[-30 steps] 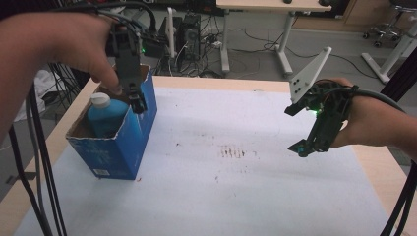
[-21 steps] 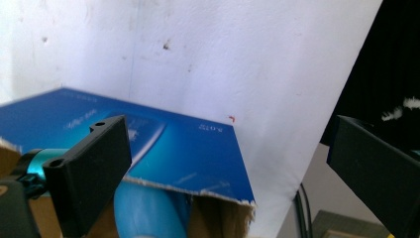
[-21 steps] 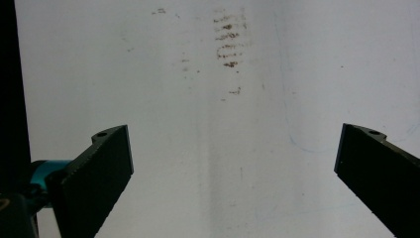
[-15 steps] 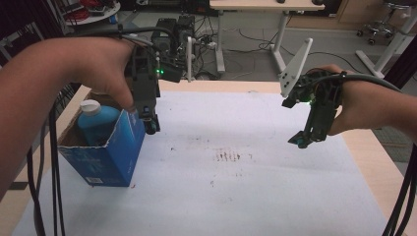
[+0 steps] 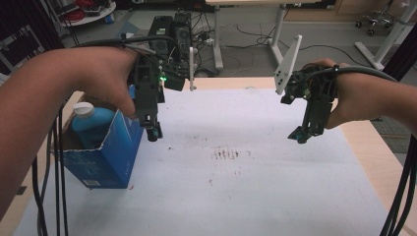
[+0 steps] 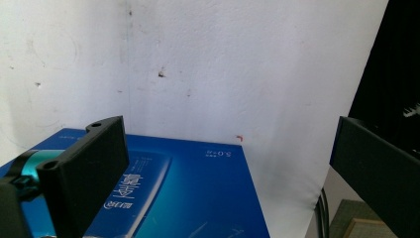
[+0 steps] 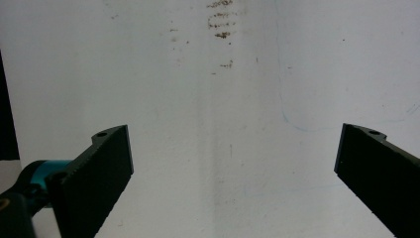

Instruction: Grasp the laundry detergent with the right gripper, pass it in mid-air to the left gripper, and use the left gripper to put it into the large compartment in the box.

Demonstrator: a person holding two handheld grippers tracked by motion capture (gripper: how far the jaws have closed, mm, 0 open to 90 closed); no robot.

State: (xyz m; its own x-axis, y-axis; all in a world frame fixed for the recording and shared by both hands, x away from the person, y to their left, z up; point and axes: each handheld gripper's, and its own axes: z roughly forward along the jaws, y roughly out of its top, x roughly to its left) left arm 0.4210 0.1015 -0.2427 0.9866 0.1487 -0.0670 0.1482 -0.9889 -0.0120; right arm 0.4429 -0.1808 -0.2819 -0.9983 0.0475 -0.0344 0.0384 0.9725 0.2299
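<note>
Now left gripper [image 5: 153, 133] released, jaws wide apart w/ nothing between, just been opening. Hangs pointing down, just beside right top edge of blue box [image 5: 110, 152], at open top corner. From left gripper view, box's printed blue side [image 6: 198, 193] below and between the two black jaws, not touched by them.

Box stands at left side of bench [image 5: 255, 196], near left edge, top flaps open. Inside it, blue bottle [image 5: 93, 123] w/ white cap [image 5: 83, 109], upright, cap rising above box rim.

Right gripper [image 5: 301, 136] also released, jaws spread w/ nothing held, held above right part of bench, well apart from box. Points down and slightly toward centre. Below its jaws, white bench cover w/ faint brown stain marks [image 7: 220, 20].

Stain marks also near bench centre [image 5: 231, 154], between both grippers. Cables [image 5: 49, 187] trailing down at left, beside box.
</note>
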